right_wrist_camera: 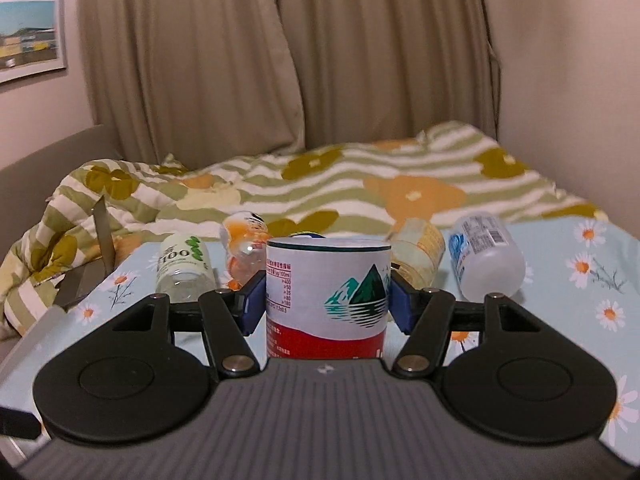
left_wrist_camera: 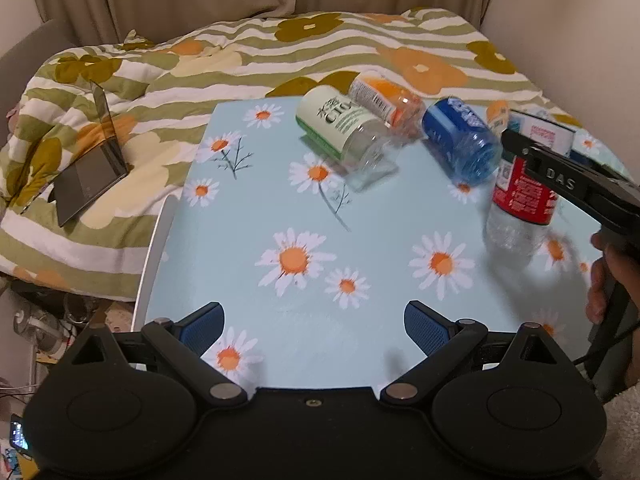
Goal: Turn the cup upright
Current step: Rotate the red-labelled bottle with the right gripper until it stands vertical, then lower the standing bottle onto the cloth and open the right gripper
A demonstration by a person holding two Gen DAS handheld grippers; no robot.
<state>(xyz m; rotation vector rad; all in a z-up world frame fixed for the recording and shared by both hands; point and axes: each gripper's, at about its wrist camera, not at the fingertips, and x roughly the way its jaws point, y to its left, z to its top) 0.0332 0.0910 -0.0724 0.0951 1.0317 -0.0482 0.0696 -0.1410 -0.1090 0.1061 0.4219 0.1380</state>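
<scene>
My right gripper [right_wrist_camera: 327,298] is shut on a clear cup with a red and white mountain label [right_wrist_camera: 327,300], its blue pads [right_wrist_camera: 253,306] pressing both sides. In the left wrist view this cup [left_wrist_camera: 520,204] stands roughly upright at the table's right, held by the right gripper's black body [left_wrist_camera: 572,180]. My left gripper [left_wrist_camera: 314,330] is open and empty over the near edge of the table. Other cups lie on their sides at the back: a green-label one [left_wrist_camera: 340,124], an orange one [left_wrist_camera: 384,102], a blue one [left_wrist_camera: 460,140].
The table [left_wrist_camera: 248,216] has a light blue daisy cloth. Behind it is a bed with a flowered quilt [left_wrist_camera: 240,56], and a dark laptop [left_wrist_camera: 92,172] lies on it at left. Two more cups [right_wrist_camera: 486,256] lie at the back right. Curtains hang behind.
</scene>
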